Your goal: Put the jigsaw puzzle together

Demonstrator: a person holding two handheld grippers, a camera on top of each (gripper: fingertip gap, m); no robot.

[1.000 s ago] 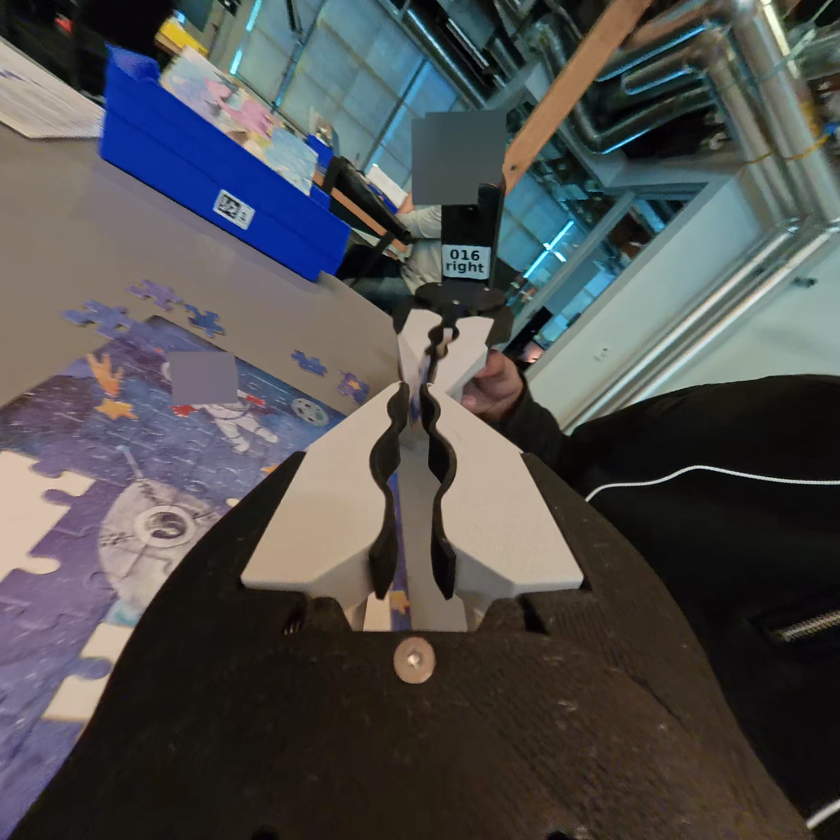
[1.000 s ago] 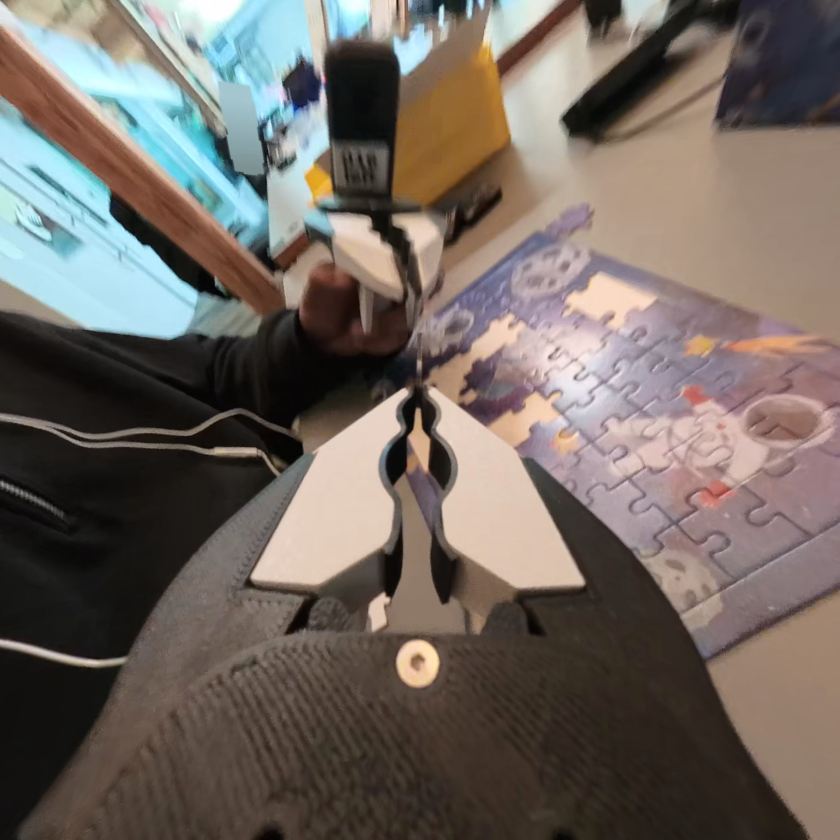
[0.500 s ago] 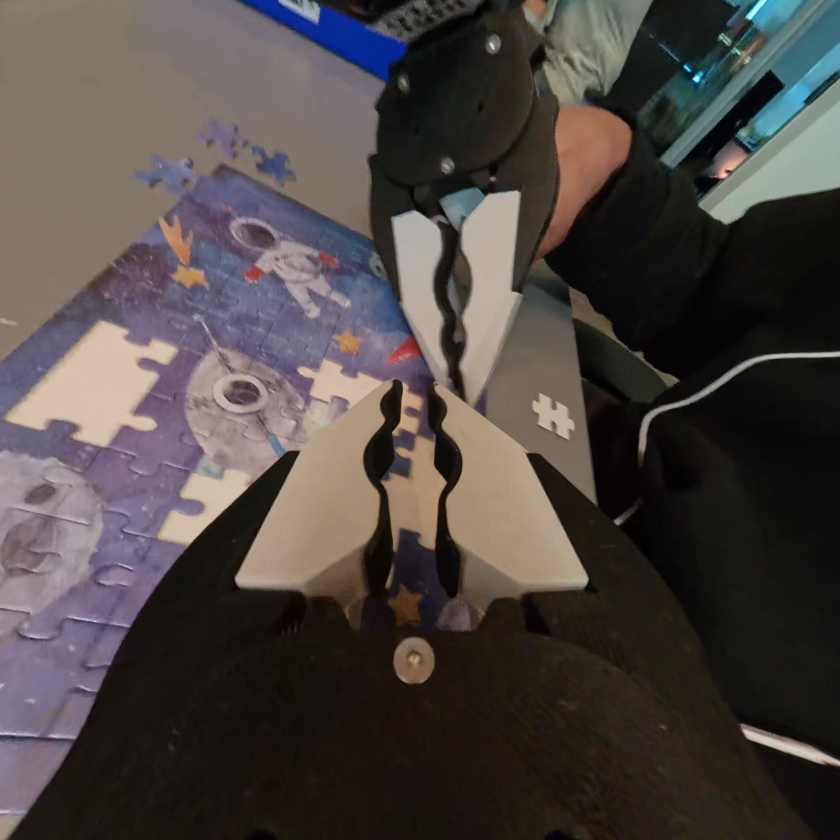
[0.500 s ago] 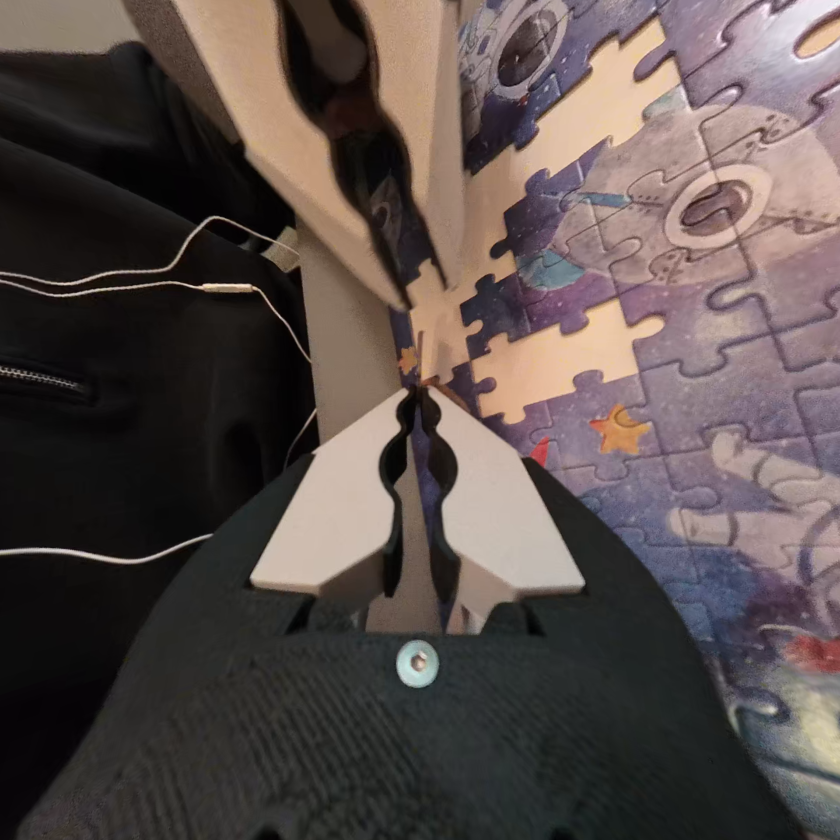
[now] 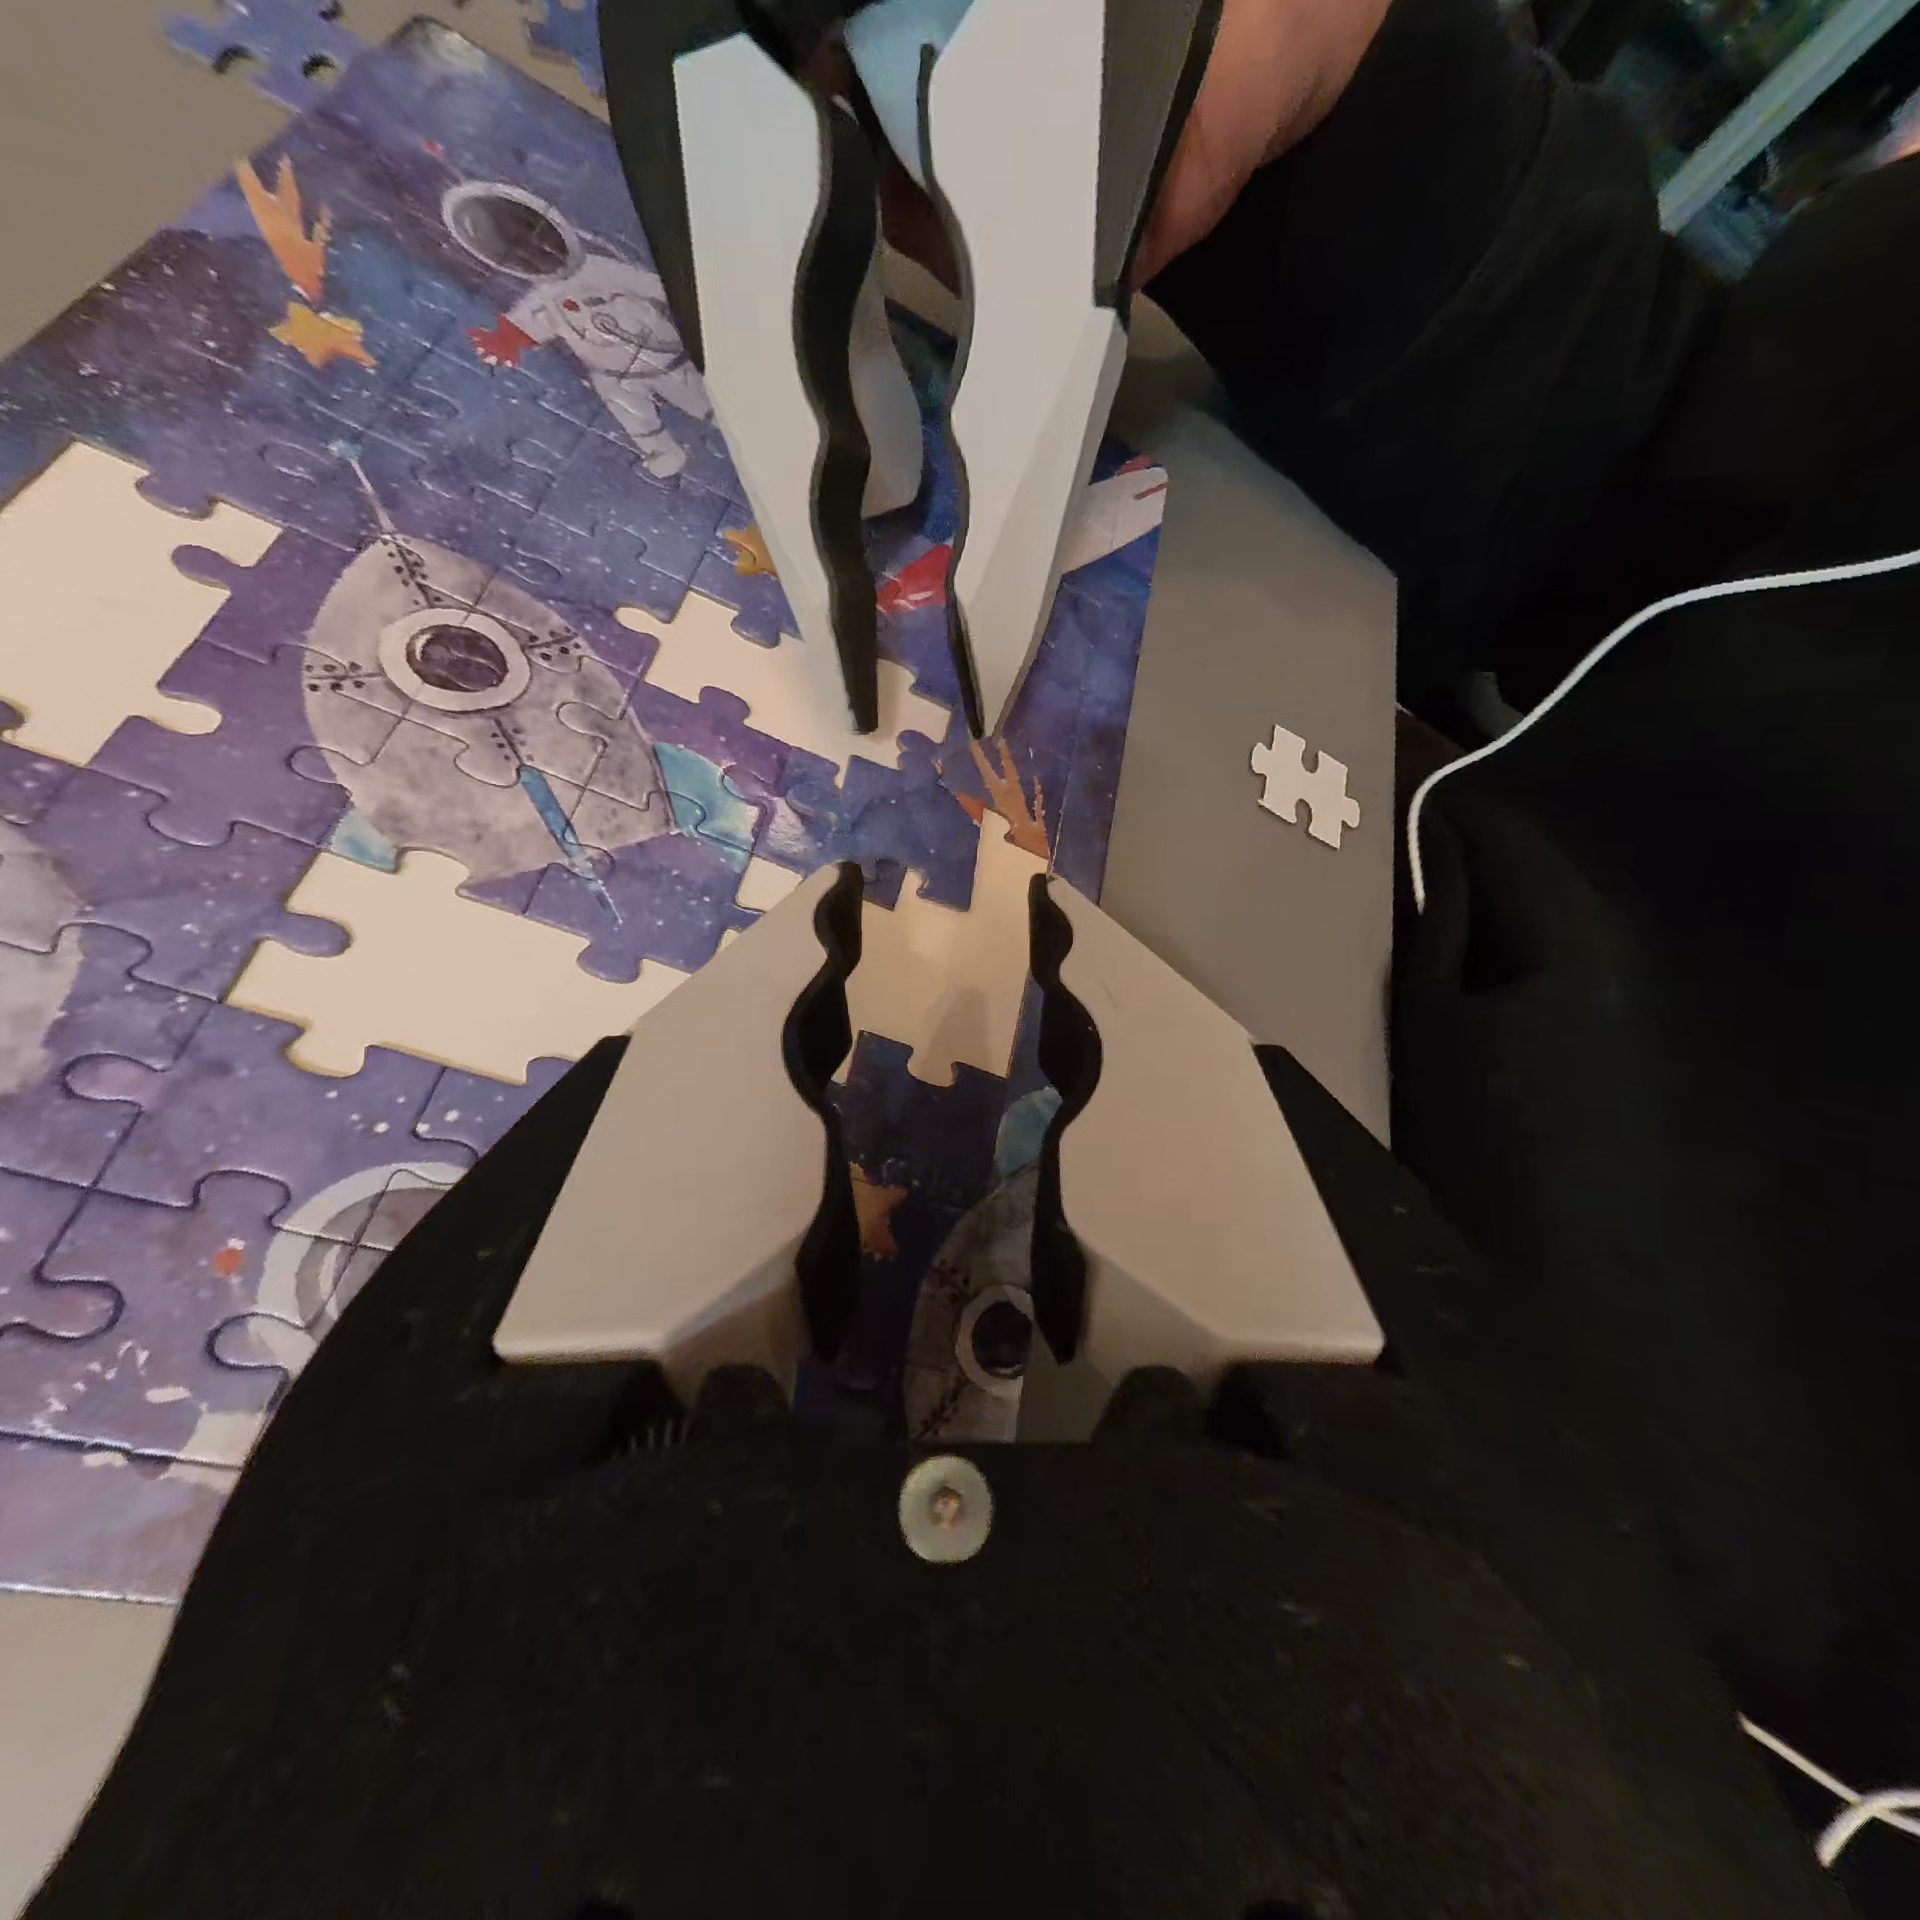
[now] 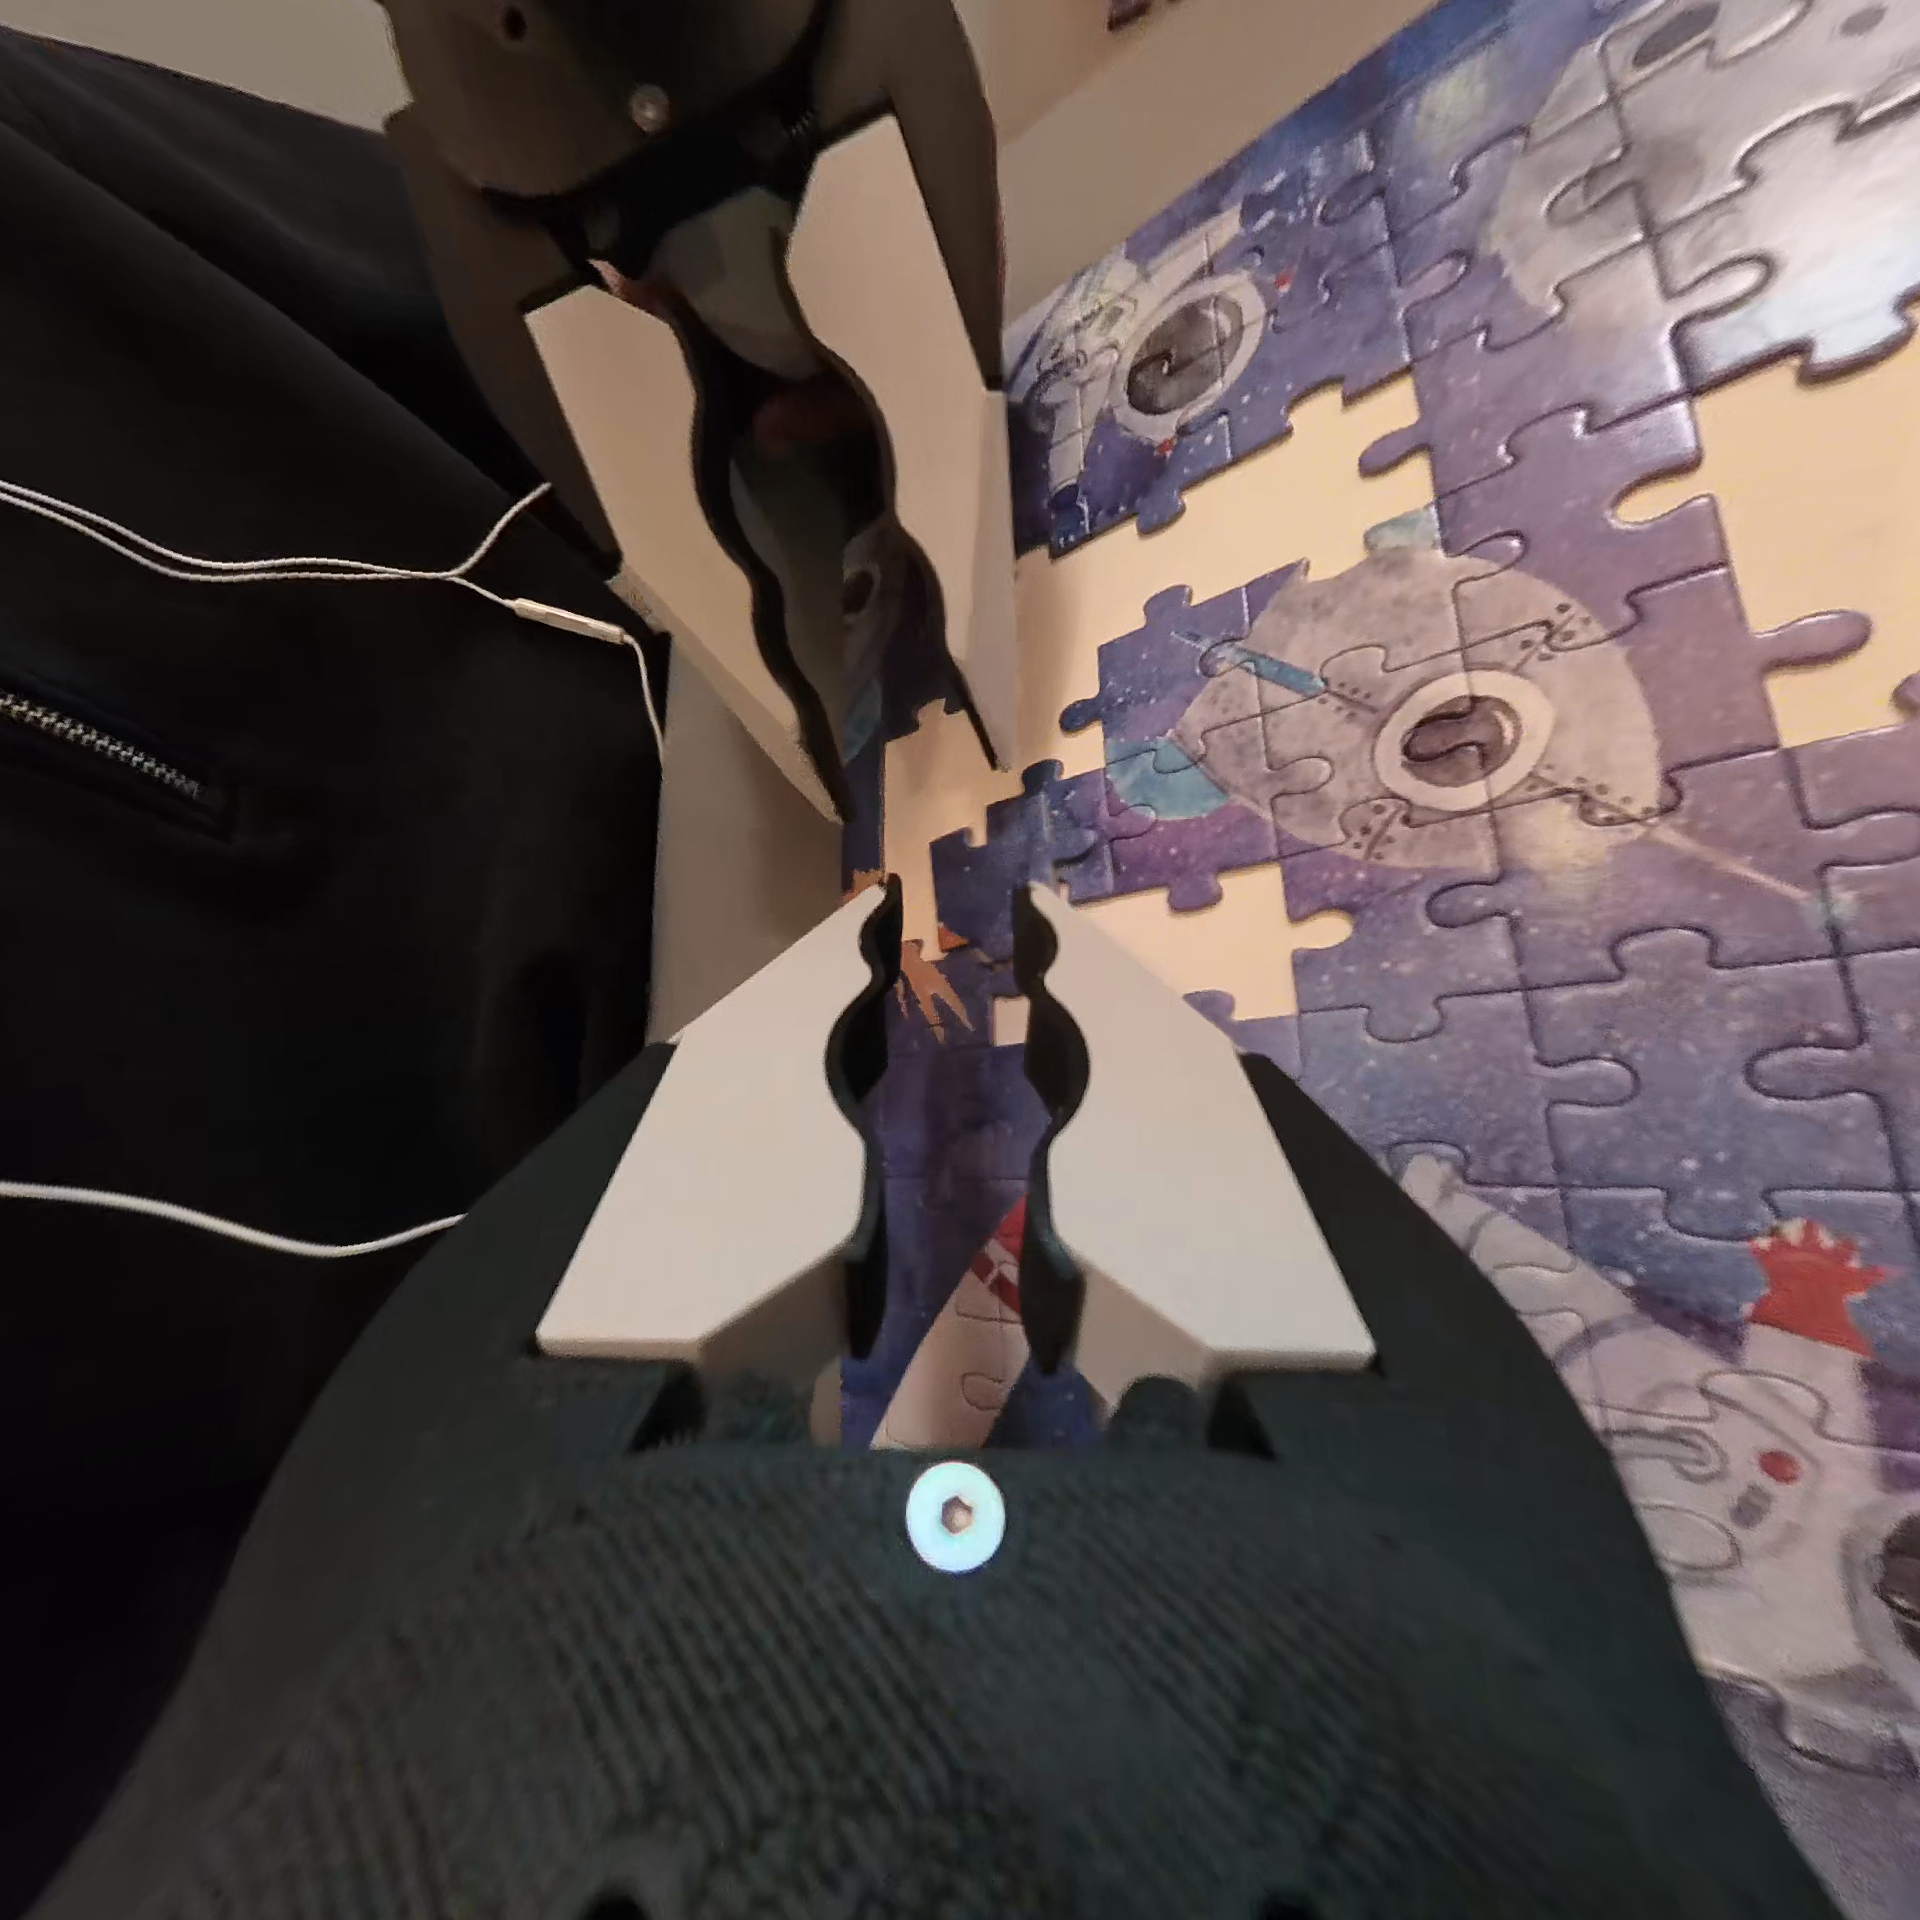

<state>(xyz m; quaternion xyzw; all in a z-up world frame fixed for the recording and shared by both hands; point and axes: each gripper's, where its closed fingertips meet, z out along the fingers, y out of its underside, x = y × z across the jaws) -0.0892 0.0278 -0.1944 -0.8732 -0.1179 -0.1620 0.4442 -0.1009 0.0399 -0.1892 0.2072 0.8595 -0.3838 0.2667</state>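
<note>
1. Puzzle (image 5: 312,1049), a purple space scene with planets, stars and an astronaut, is seen lying flat on the grey table (image 5: 1257,644); most of it is assembled, and several pale gaps are left where pieces are missing.
2. Loose purple pieces (image 5: 260,42) are noted on the table just beyond the far corner of the puzzle, at the upper left of the left wrist view.
3. Left gripper (image 5: 943,883) is held low over the near right edge of the puzzle, its jaws parted and nothing between them; a pale gap in the puzzle is seen through the opening.
4. Right gripper (image 5: 914,727) is pointed down from above, tip to tip with the left one, its jaws also parted and empty; the tips are seen just over a pale gap beside a piece with an orange streak (image 5: 1003,800).
5. In the right wrist view the same facing arrangement is recorded: right gripper (image 6: 956,894) below, left gripper (image 6: 920,790) above, both apart at the tips.
6. One loose piece (image 5: 1304,784) is seen lying pale side up on the table, right of the puzzle edge, near a black sleeve (image 5: 1455,260).
</note>
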